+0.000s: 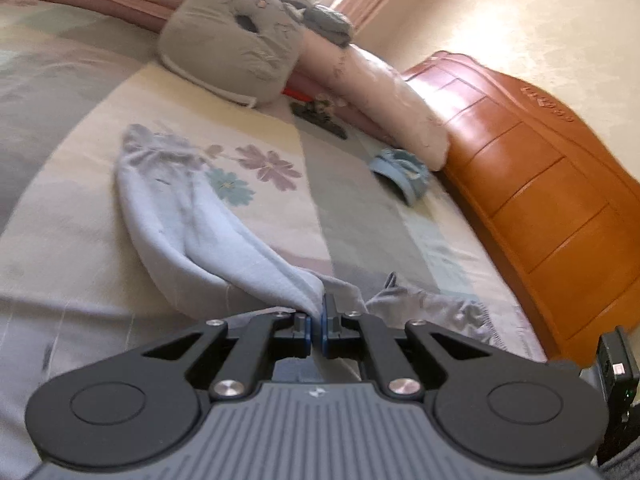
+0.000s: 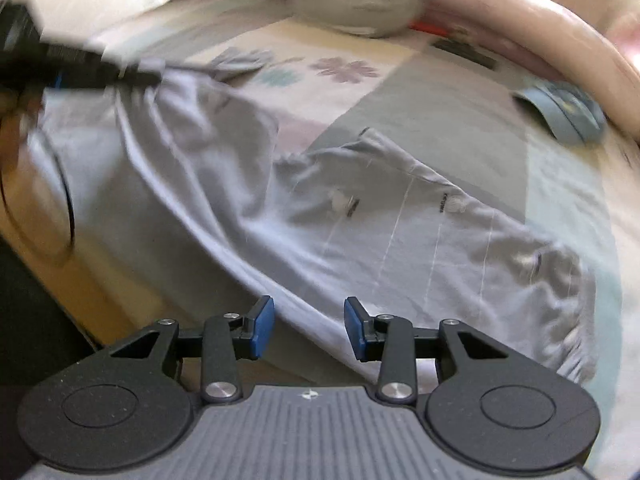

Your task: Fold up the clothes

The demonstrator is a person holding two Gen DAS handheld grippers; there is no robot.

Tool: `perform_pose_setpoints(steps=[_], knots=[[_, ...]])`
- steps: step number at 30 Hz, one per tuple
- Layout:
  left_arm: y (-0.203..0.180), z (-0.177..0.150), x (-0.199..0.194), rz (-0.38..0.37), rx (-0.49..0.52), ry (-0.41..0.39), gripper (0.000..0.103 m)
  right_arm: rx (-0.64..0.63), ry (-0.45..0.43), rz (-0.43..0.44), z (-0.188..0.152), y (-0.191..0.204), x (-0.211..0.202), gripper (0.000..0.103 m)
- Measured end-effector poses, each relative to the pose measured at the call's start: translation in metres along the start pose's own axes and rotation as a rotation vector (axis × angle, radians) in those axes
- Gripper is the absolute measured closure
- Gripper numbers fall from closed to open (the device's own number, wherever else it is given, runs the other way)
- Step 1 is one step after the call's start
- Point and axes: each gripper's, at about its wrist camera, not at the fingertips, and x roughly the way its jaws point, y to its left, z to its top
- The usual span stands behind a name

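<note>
The left gripper [image 1: 319, 322] is pinched tight on a fold of the pale blue garment [image 1: 192, 216], the cloth bunched between its blue pads and drawn up into a taut ridge that runs away across the bed. The right gripper [image 2: 309, 330] stands partly open with nothing between its pads [image 2: 264, 326]; it points steeply down at the near edge of the same garment [image 2: 248, 200], which passes under the gap without touching the pads.

In the right wrist view the left gripper [image 2: 132, 74] shows only as a dark smear at the upper left, too blurred to make out its fingers, with the cloth rising to it. How the garment is laid out is hard to tell: it lies crumpled and twisted on the flowered bedspread [image 1: 72, 168], and its near end is cut off behind both grippers.

Beyond it, a grey cushion [image 1: 228, 40] leans against a long pink bolster [image 1: 384, 84]. A small blue item [image 1: 404, 172] lies near the wooden headboard [image 1: 540, 184]; what it is cannot be told. A dark object [image 1: 320, 118] beside the bolster is also unclear.
</note>
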Motion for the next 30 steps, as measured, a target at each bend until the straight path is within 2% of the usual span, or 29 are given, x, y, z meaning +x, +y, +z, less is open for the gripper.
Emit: perform_pose_setpoints(steps=[5, 7, 9, 13, 16, 17, 21, 23, 25, 27, 29, 30], knots=[[-0.005, -0.028, -0.012, 0.110, -0.087, -0.007, 0.100, -0.329, 0.024, 0.008, -0.021, 0.001, 0.004, 0.060], [-0.005, -0.039, -0.014, 0.147, -0.126, -0.010, 0.100, -0.415, 0.023, 0.012, -0.028, 0.000, 0.005, 0.063], [-0.005, -0.046, -0.019, 0.172, -0.145, -0.018, 0.100, -0.483, 0.015, 0.019, -0.035, -0.001, 0.005, 0.072], [-0.001, -0.054, -0.021, 0.208, -0.155, -0.038, 0.100, -0.606, 0.004, 0.024, -0.045, 0.000, 0.002, 0.079], [0.004, -0.058, -0.015, 0.223, -0.143, -0.045, 0.100, -0.658, 0.014, 0.021, -0.052, 0.001, 0.006, 0.098], [0.007, -0.058, -0.012, 0.225, -0.139, -0.048, 0.100, -0.663, 0.013, 0.024, -0.053, 0.001, 0.007, 0.099], [0.014, -0.069, -0.005, 0.223, -0.089, -0.043, 0.099, -0.598, -0.018, 0.041, -0.057, -0.002, 0.004, 0.099], [0.023, -0.079, -0.001, 0.239, -0.106, -0.029, 0.096, -0.596, -0.033, 0.012, -0.064, 0.003, 0.003, 0.094], [0.034, -0.090, -0.001, 0.204, -0.163, -0.025, 0.096, -0.587, -0.048, -0.012, -0.070, 0.009, 0.001, 0.091], [0.039, -0.097, -0.010, 0.172, -0.177, -0.050, 0.095, -0.544, -0.075, -0.031, -0.073, 0.011, -0.002, 0.082], [0.044, -0.104, -0.019, 0.154, -0.183, -0.066, 0.086, -0.488, -0.108, -0.047, -0.077, 0.012, -0.006, 0.067], [0.046, -0.107, -0.025, 0.148, -0.186, -0.072, 0.084, -0.456, -0.128, -0.048, -0.079, 0.012, -0.009, 0.067]])
